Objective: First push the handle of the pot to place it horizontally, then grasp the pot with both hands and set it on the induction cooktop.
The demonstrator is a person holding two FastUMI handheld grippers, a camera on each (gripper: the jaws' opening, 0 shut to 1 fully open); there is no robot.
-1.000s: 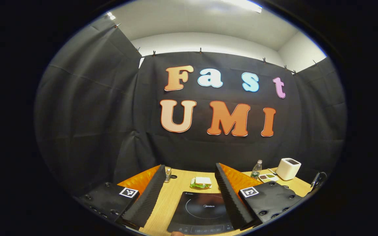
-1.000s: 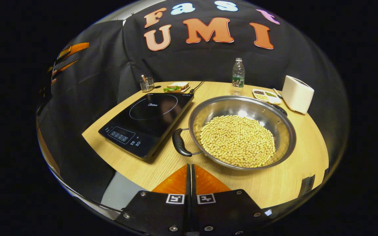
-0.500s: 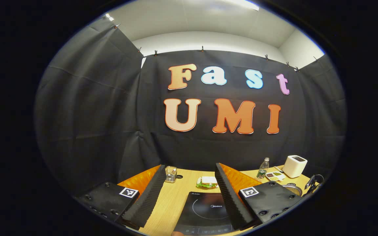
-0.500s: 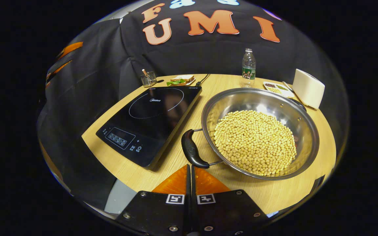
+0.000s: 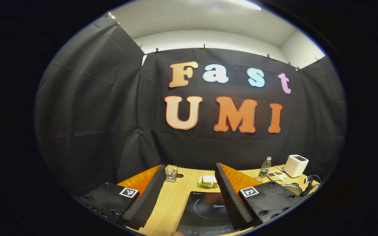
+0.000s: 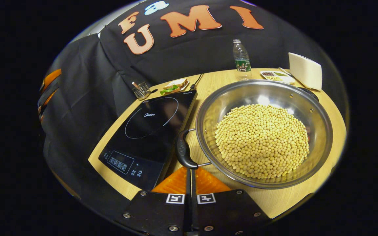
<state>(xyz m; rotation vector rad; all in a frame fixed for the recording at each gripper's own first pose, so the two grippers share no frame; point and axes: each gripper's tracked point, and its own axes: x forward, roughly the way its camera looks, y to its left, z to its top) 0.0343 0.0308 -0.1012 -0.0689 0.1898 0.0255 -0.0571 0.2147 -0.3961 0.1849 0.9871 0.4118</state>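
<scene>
From my right tongs, the pot of beans sat on the counter at one o'clock, the cooktop just beside it at eleven, its near handle at twelve, the bottle behind.

Induction cooktop crowds the pot handle; bare table lies nearside
</scene>
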